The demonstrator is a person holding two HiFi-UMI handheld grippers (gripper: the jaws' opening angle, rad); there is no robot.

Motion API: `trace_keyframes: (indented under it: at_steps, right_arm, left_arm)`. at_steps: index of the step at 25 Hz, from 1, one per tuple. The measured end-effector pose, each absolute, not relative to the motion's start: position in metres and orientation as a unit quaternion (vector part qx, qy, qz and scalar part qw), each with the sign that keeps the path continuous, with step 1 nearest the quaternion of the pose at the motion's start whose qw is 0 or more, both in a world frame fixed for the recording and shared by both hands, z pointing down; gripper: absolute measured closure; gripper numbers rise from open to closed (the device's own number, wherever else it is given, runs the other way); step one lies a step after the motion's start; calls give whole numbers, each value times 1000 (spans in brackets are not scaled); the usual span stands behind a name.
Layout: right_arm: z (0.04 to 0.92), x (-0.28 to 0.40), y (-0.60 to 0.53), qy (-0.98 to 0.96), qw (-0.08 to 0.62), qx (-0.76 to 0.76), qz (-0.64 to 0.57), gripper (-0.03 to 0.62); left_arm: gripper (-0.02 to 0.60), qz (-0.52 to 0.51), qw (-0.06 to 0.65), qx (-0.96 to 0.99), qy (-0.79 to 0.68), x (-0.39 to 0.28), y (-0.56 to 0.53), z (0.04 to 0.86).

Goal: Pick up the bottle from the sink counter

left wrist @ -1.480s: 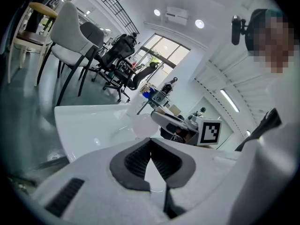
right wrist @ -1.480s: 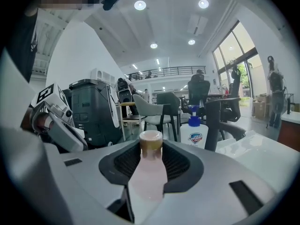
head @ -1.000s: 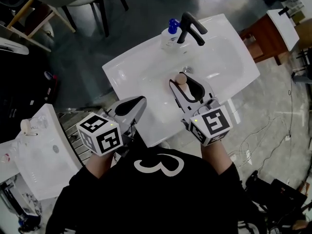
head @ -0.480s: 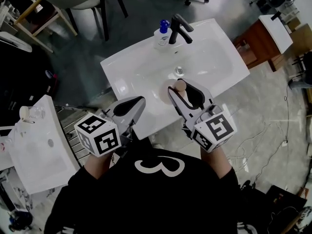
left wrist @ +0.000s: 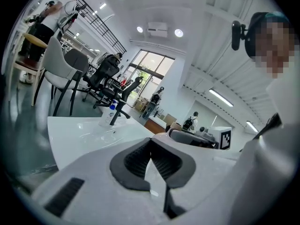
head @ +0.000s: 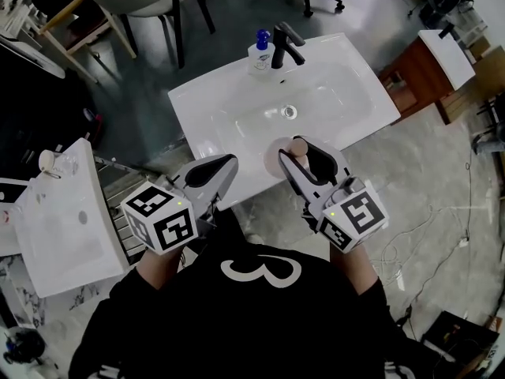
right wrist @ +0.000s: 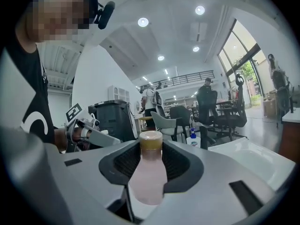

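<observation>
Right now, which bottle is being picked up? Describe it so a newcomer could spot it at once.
Start at the white sink in the head view and come to its near edge, where the right tongs grip a pale pink bottle with a tan cap. The only other bottle, clear with a blue pump, stands at the far rim beside the black tap.

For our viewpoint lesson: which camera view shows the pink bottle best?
The right gripper view: the bottle shows cap and body, close, between the jaws. The head view shows only its top from above; the left gripper view misses it.
</observation>
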State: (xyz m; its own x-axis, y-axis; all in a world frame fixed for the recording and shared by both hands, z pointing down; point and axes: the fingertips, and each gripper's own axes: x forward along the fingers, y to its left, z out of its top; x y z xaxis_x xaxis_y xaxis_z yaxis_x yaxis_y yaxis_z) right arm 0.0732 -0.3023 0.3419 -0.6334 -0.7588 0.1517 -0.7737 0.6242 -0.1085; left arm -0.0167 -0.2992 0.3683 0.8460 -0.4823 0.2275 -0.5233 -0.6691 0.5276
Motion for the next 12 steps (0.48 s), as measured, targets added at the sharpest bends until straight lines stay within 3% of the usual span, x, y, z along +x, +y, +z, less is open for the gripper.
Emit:
trace_keyframes:
  at_steps: [12]
  right_arm:
    - [320, 82, -239, -914, 44, 400, 60, 450]
  left_arm:
    - [567, 14, 258, 924, -280, -1, -245, 342]
